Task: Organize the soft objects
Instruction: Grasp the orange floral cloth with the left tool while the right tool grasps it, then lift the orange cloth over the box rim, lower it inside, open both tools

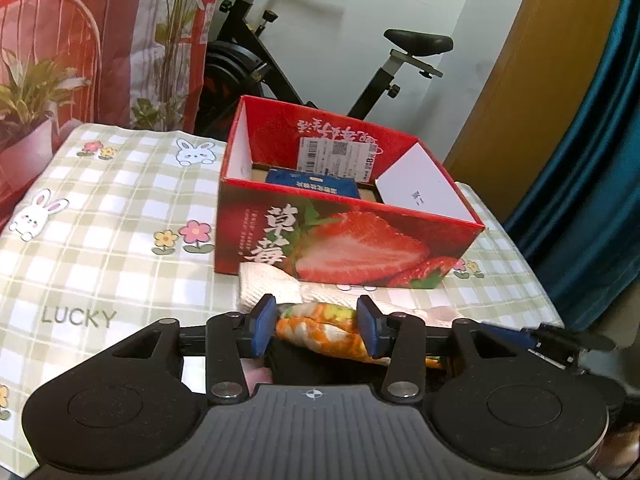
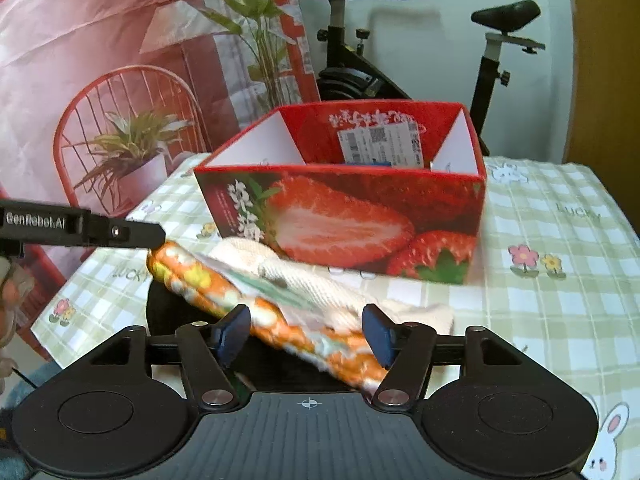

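both handheld grippers meet over one folded orange floral cloth (image 1: 320,330) at the near edge of a table spread with a green-and-white check tablecloth (image 1: 120,208) printed with rabbits and flowers. in the left wrist view, the left gripper (image 1: 318,326) has its blue pads (image 1: 264,322) on either side of one end of the cloth, close against it; whether they press on it cannot be told. in the right wrist view, the right gripper (image 2: 308,334) stands with its jaws spread around the other end of the same cloth (image 2: 304,336), a gap showing between the left pad and the fabric, so it does not grip. the left gripper's black arm (image 2: 80,228) comes in from the left there, its tip at the cloth's far end. under the orange cloth lies a cream woven towel (image 2: 320,276), its far edge touching the front wall of a red strawberry-printed box (image 1: 344,240). the box stands open on the middle of the table, just beyond the cloths. inside it a blue packet (image 1: 312,184) lies on the floor, and a white shipping label (image 1: 340,158) is stuck on the far inner wall. behind the table stand an exercise bike (image 1: 320,48) and a red-and-pink printed backdrop (image 2: 100,40).
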Demonstrator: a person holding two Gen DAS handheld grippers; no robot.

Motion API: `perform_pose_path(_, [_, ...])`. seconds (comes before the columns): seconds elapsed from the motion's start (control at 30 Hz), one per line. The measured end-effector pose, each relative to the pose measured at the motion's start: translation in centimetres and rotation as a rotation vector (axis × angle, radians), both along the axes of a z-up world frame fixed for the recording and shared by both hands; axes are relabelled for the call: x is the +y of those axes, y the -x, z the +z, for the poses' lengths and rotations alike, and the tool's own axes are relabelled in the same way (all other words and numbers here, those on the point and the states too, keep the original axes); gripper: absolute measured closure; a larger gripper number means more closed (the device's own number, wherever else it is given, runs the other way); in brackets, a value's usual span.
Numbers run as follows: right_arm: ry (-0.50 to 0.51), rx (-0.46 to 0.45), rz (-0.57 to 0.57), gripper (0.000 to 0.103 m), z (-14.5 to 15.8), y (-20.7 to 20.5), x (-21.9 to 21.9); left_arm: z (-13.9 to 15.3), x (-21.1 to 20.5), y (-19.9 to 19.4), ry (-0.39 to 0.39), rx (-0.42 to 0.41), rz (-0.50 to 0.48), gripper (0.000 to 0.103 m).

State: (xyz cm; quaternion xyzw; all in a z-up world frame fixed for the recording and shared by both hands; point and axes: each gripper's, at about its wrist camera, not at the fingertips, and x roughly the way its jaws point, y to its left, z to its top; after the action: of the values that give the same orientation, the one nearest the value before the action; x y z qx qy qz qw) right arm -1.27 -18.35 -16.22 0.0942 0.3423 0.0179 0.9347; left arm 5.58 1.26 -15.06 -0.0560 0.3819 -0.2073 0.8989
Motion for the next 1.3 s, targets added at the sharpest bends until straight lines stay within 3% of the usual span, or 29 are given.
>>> perform_pose_path(0.17, [-0.033, 0.026, -0.031, 0.043, -1.2, 0.5, -0.7, 0.0, -0.8, -0.2, -0.008, -0.008, -0.013, 0.051])
perform_pose_path(0.53, [-0.068, 0.058, -0.029, 0.043, -2.5, 0.1, -1.1, -1.7, -0.9, -0.6, 0.011, 0.051, -0.026, 0.051])
perform_pose_path(1.13, [-0.079, 0.055, -0.071, 0.047, -2.5, 0.6, -2.2, -2.9, -0.4, -0.4, 0.042, 0.083, -0.014, 0.056])
perform_pose_path(1.3, [-0.093, 0.043, -0.072, 0.064, -2.6, 0.9, -2.4, -2.9, -0.5, -0.3, 0.041, 0.081, -0.014, 0.057])
